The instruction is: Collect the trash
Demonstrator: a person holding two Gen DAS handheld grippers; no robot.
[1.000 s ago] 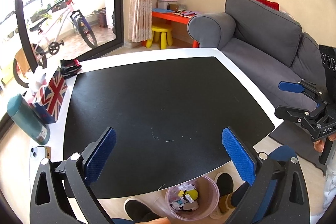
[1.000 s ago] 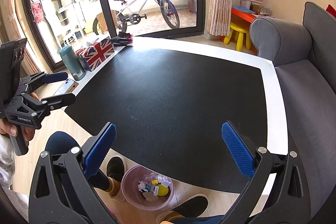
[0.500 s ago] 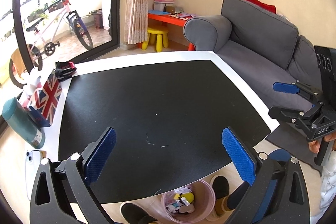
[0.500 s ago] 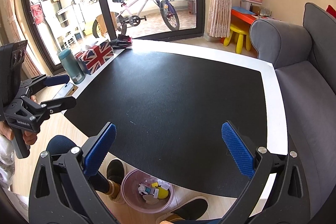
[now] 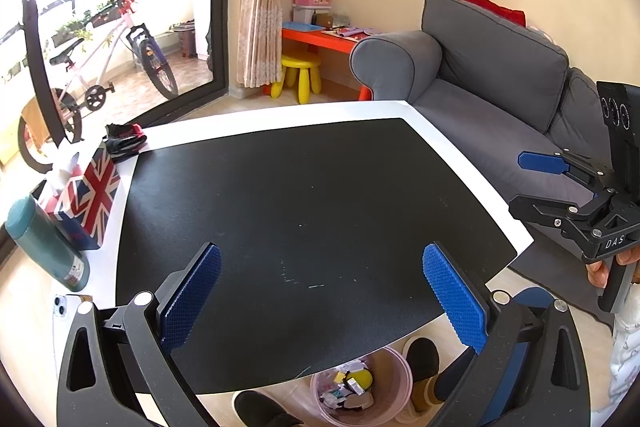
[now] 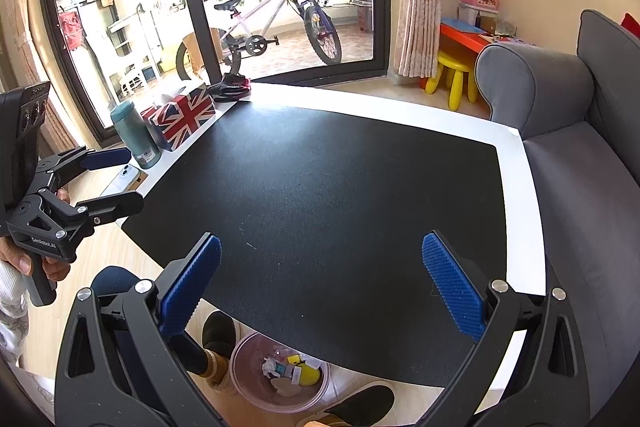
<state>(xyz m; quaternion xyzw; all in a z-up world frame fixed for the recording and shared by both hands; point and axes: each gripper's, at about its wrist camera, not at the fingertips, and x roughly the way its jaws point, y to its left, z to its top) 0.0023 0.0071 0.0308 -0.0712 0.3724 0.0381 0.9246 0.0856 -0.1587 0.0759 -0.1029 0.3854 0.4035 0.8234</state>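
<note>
Sunny room, and the black desk [image 5: 304, 195] looks bare. I hold my left tool [image 5: 320, 301] and right tool [image 6: 320, 285] spread wide, gripping nothing. Trash [image 6: 290, 371] sits in the pink bin [image 6: 244, 383] on the floor below, so I think we're done.

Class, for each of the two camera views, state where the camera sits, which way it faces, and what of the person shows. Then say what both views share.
Left wrist view: sits on the left gripper, facing across the black mat toward the sofa; shows its open jaws and the right gripper.
Right wrist view: sits on the right gripper, facing the balcony door; shows its open jaws and the left gripper.
Shared: mat, flag tissue box, pink bin with trash below the table edge.
</note>
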